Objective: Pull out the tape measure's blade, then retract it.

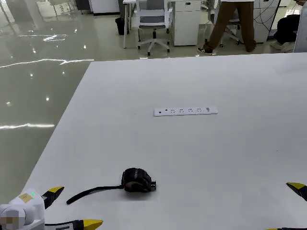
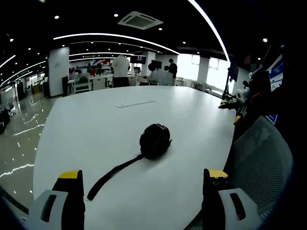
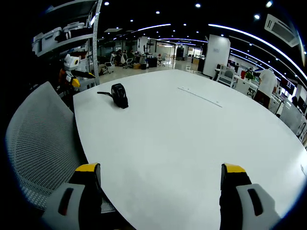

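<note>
My left gripper (image 1: 73,207) sits closest, low at the table's (image 1: 216,158) near edge, jaws spread and empty. My right gripper (image 1: 290,209) is well off to the right, also released and holding nothing. The tape (image 1: 138,180) lies between them, nearer the left, with its black strap (image 1: 91,194) trailing toward the left gripper. The case looks like a compact hard shell, rounded, likely to skid on this smooth top. I'd clamp it across its flat sides with the left and pinch the blade hook with the right. The hook is too small to make out. I expect the blade to be thin, springy and quick to snap back.
</note>
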{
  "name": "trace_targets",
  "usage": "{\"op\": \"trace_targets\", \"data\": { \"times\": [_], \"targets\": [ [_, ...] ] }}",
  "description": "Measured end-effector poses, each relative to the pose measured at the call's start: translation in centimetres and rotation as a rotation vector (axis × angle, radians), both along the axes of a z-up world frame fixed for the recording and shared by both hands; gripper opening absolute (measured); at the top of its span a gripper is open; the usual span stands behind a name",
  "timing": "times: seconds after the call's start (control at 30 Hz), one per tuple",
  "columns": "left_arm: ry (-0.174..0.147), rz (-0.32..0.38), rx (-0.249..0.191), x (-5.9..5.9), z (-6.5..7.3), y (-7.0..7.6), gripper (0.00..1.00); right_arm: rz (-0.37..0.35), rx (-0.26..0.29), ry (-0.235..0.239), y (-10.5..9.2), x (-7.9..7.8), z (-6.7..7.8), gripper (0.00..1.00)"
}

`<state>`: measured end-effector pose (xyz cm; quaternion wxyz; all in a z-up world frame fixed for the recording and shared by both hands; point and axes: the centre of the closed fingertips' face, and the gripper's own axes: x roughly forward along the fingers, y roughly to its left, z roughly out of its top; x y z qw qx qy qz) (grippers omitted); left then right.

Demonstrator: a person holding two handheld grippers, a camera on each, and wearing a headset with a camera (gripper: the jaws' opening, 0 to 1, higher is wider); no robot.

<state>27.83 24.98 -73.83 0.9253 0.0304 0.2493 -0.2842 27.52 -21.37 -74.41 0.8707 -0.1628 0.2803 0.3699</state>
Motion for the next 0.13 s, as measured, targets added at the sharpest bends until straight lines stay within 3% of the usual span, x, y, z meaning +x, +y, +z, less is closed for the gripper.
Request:
{"op": "trace_targets", "data": {
  "times": [0.13],
  "targets": [
    [-0.008, 0.003, 0.001, 0.00, 0.29, -0.10, 1.00, -0.005, 0.001, 0.000, -0.12, -0.03, 0.18, 1.00]
  ]
}}
